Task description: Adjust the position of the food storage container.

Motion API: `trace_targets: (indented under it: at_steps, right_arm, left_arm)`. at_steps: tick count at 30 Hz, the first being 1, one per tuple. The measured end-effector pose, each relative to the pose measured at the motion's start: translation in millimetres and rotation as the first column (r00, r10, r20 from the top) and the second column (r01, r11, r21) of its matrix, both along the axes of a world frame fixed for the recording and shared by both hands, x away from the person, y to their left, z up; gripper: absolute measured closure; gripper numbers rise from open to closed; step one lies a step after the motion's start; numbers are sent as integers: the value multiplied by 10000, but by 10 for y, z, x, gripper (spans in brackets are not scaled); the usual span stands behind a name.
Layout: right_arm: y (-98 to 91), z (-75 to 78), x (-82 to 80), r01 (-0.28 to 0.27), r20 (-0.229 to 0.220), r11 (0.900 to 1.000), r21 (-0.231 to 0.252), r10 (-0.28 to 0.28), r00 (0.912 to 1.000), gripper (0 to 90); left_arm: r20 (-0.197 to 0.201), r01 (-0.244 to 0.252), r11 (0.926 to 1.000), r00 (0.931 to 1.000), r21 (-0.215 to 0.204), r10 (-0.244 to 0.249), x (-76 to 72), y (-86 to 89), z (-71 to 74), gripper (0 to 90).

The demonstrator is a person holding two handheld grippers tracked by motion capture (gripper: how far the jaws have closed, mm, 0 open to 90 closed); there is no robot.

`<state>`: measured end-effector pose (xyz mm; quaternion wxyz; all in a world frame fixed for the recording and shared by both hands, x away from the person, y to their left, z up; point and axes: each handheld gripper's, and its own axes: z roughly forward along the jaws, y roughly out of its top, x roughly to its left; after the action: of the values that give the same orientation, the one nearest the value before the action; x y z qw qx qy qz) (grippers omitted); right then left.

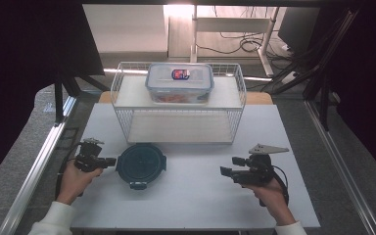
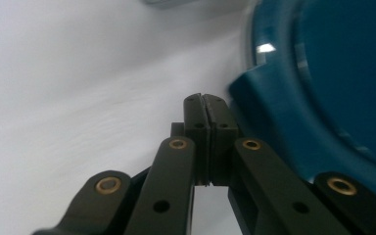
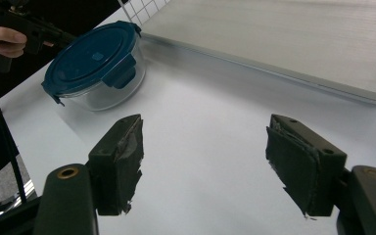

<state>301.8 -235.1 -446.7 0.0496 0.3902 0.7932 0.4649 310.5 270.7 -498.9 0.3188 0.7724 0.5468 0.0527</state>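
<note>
On the matte white table [image 1: 196,196], the right gripper [image 1: 227,166] rests right of the round glass container [image 1: 141,165], worn rubber pads spread wide, empty. The left gripper [image 1: 112,161] sits jaws pressed together, empty, just beside its glossy teal lid's clip. Beyond stands a white wire rack [image 1: 178,120] bearing a clear rectangular box [image 1: 179,83].

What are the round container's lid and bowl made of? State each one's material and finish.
Lid: likely plastic, teal-blue, semi-gloss, with moulded snap latches. Bowl: clear and thick-walled, probably glass, though clear plastic is possible; the table shows through it.
</note>
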Motion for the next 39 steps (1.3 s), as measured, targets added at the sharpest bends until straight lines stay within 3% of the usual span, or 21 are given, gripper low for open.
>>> trace_targets:
  at_steps: [18,31,39]
  right_arm:
    - [-72,43,6,252,32,9994,220,-252,9997,293]
    - [-94,48,15,252,72,9993,289,-254,9997,293]
    - [-123,60,20,469,133,9981,392,-474,9988,294]
  left_arm:
    - [36,12,9964,10000,-847,-9,37,-70,2,899]
    - [49,463,9968,9989,-646,-460,96,-276,25,900]
    - [69,772,9942,9970,-753,-769,118,-450,20,900]
